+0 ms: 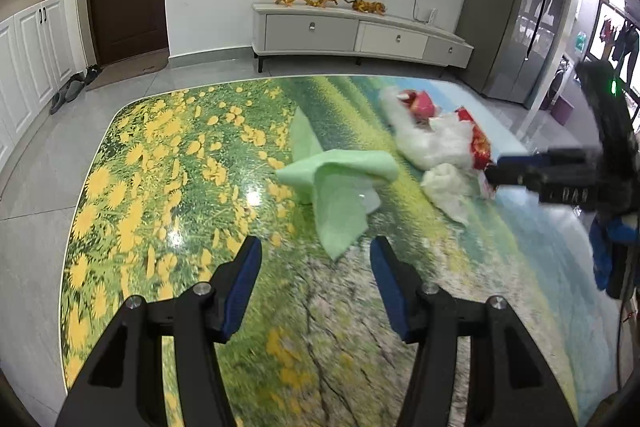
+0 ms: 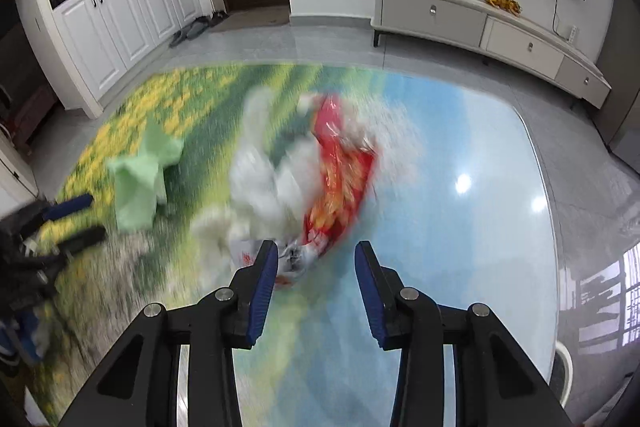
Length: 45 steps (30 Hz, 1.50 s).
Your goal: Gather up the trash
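Our right claw [image 2: 316, 267] is spread wide, empty, poised before the red wrapper [image 2: 340, 183] and white tissues [image 2: 260, 183] at twelve o'clock on the worktop [image 2: 460, 131]. Our left claw [image 1: 316, 259], also spread, faces the green cloth [image 1: 340, 183].

The left wrist view looks forward and down from above the near left part of a glossy table printed with yellow flowers and green meadow [image 1: 168, 155], facing the far wall with its long white drawer cabinet [image 1: 360, 35]. Its own two black fingers with blue pads [image 1: 240, 291] frame the bottom edge.

The right wrist view sits above the near right part of that table [image 2: 460, 227], closer to the surface and angled somewhat leftward, toward tall white cupboards [image 2: 120, 11].

Both views share the table's middle: a crumpled pale green cloth [image 1: 340, 183] [image 2: 140, 183], the white and red pile of wrappers and tissue [image 1: 436, 143] [image 2: 304, 171], and each other's gripper at the frame edge.
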### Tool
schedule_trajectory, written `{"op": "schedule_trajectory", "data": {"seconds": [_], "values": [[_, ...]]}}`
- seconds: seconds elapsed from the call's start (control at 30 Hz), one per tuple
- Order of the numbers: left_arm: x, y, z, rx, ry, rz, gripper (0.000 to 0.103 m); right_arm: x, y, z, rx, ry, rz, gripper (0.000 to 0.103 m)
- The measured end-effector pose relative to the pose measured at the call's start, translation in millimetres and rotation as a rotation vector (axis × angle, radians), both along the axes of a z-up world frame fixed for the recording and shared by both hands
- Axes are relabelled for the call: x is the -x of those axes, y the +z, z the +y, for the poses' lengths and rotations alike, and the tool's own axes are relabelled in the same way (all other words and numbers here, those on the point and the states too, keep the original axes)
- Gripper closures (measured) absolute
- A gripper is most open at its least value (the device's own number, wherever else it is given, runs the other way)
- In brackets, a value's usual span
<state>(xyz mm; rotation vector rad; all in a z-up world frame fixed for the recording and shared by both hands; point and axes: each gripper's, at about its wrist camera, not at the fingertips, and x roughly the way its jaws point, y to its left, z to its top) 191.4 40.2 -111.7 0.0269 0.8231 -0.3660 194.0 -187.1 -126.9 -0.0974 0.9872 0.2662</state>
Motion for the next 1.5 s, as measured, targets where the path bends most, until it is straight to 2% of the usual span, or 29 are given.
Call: {"op": "schedule_trajectory", "data": {"seconds": [0.13,0.33,0.6,0.77,0.87,0.9,1.0,1.07,1.13,1.2,1.5], "values": [[15.7,12.9,-11.4,0.013,-0.032,-0.018,0.049,23.8,-0.1,-13.1,-0.005,-0.02,0.005,0.065],[18.1,20.9,-40.3,0.016,-0.09,-0.027,0.049,35.7,25.4,-25.3,-0.05,-0.036,-0.053,0.065],[-10.3,14.4,-86.0,0.034,-0.169,-0.003,0.05,0.5,30.2,-16.8,-0.092,-0.011,-0.08,0.065],[-42.7,-0.8,-108.5,0.027,-0.176,0.051,0.054,-27.3,23.9,-13.9,-0.144,0.005,-0.065,0.065],[-58.9,-12.6,-112.9,0.039,-0.165,0.093,0.059,-42.7,19.6,-13.4,-0.183,0.011,-0.05,0.065],[-62.3,-16.1,-114.0,0.044,-0.166,0.106,0.064,-48.2,16.8,-12.8,-0.203,0.015,-0.042,0.065],[-62.7,-17.5,-114.1,0.052,-0.174,0.099,0.077,-58.9,6.9,-10.8,-0.211,0.011,-0.017,0.065],[-60.3,-17.9,-113.8,0.053,-0.178,0.093,0.082,-63.3,-2.7,-9.7,-0.225,0.012,0.008,0.065],[-55.2,-17.2,-111.5,0.054,-0.18,0.086,0.089,-61.3,-8.4,-8.5,-0.229,0.015,0.013,0.081],[-50.5,-15.5,-108.1,0.067,-0.185,0.087,0.09,-56.1,-8.1,-11.1,-0.24,0.011,0.004,0.089],[-7.2,13.1,-92.6,0.086,-0.185,0.028,0.092,5.1,46.4,-44.6,-0.297,-0.016,-0.132,0.091]]}}
